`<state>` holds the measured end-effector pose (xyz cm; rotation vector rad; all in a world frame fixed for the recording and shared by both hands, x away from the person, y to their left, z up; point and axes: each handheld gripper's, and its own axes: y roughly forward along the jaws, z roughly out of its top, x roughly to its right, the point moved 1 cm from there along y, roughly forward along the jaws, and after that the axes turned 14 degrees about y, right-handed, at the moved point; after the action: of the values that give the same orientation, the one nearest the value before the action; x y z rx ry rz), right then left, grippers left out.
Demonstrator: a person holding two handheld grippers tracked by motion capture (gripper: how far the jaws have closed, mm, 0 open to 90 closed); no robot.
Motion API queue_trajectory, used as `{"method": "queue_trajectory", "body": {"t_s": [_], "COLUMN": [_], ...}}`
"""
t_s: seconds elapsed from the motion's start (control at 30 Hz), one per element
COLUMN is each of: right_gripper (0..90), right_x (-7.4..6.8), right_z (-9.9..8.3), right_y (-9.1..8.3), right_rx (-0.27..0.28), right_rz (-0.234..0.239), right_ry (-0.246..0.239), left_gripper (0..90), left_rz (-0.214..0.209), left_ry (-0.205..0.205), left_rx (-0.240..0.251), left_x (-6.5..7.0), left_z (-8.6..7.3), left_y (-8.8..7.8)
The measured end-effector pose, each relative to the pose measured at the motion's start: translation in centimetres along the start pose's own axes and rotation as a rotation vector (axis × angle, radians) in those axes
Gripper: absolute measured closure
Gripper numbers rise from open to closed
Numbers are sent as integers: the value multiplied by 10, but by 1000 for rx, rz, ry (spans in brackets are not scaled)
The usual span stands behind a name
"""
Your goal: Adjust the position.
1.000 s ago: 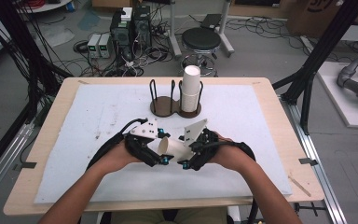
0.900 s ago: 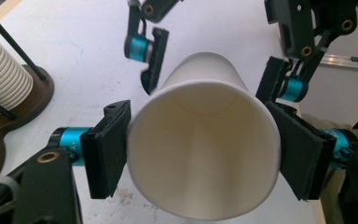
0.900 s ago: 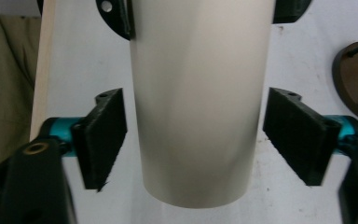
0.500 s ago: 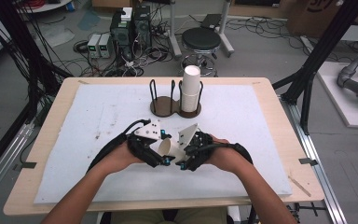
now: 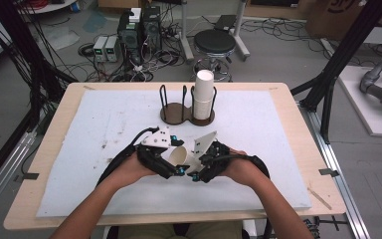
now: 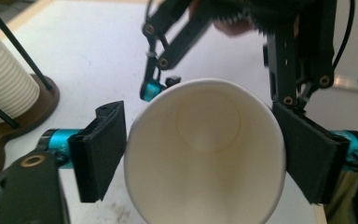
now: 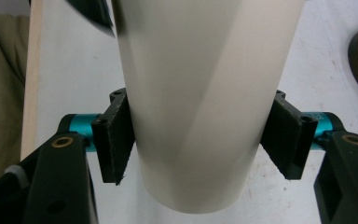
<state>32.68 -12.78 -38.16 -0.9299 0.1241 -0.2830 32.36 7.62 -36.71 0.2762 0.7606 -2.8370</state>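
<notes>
We observe the right gripper [image 5: 195, 172] pinching the paper cup [image 5: 181, 157] near its base; the left gripper [image 5: 175, 155] stands spread around its rim

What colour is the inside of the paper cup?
Cream-white and plain; the left gripper view shows the paper cup best.

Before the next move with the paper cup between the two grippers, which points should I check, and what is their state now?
1. Right gripper grips the cup near its base: ok, both pads touch.
2. Left gripper closed on the rim: not ok, a gap shows at its left pad.
3. Cup undeformed: ok, rim looks round.
4. Cup interior empty: ok.
5. Holder has a free slot beside the stack: ok.
6. Cup lifted off the table: cannot tell.
</notes>
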Motion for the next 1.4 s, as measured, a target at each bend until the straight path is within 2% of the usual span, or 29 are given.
{"method": "queue_trajectory", "body": {"t_s": [0.13,0.2,0.3,0.5,0.67,0.8,0.93,1.13,1.2,1.33,1.4], "right_gripper": [331,331,331,330,329,324,322,321,321,321,321], "right_x": [7,11,17,23,26,26,26,29,29,30,30], "right_z": [-9,-15,-24,-45,-63,-76,-88,-99,-102,-109,-114], "right_y": [-5,-8,-11,-17,-24,-29,-32,-40,-43,-49,-52], "right_rx": [53,87,128,191,271,341,403,497,523,575,603], "right_rz": [15,24,31,29,5,-28,-50,-92,-95,-138,-141], "right_ry": [69,106,152,232,284,314,326,343,361,375,394], "left_gripper": [174,168,167,167,168,170,172,174,175,177,178], "left_rz": [54,70,118,222,261,302,330,354,361,370,367], "left_ry": [-86,-108,-139,-216,-234,-229,-233,-252,-258,-262,-261], "left_rx": [74,120,195,281,324,329,302,289,283,275,273], "left_x": [-4,-5,-7,-13,-12,-9,-6,-5,-4,-3,-2], "left_z": [-4,-6,-8,-21,-37,-49,-61,-74,-78,-85,-88], "left_y": [-6,-11,-20,-37,-46,-49,-50,-52,-52,-52,-53]}}
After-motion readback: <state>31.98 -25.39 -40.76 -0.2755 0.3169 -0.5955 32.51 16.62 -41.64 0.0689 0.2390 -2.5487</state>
